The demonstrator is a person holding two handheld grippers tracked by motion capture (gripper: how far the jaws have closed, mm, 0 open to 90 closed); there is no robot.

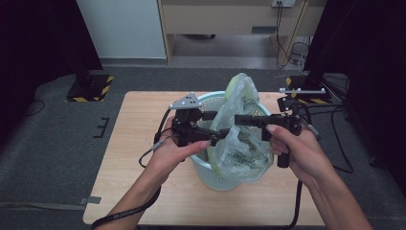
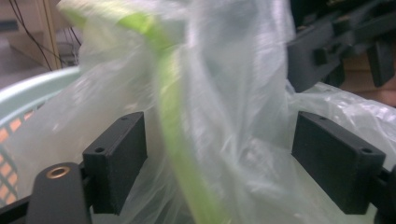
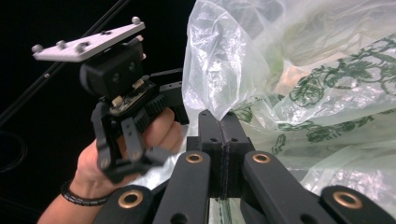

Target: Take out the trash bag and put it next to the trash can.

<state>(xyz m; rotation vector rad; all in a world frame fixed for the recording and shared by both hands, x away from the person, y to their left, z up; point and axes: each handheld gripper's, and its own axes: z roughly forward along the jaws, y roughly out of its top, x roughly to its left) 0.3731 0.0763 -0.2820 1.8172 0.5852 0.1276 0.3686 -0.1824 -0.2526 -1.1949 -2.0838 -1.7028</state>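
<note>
A: Big stuff first. Table point(image 1: 143, 143), pale green basket point(image 1: 203, 167) sitting mid-table w/ a clear plastic bag point(image 1: 242, 143) in it, bag top sticking up well above the rim.

B: And the grippers?

A: Right gripper point(image 3: 223, 122): jaws pressed together, pinching a fold of the bag's film. Left gripper point(image 2: 219, 158): jaws wide, pads either side of the bag, not pressing it; the bag's green band runs between them.

B: Risks?

A: Imo the film's thin. If the right one pulls hard on that one fold it could tear or slip out, and the bag slumps back into the basket. If the left closes on loose film only, it'll bunch, not grip. A sideways tug might also tip the basket.
</note>
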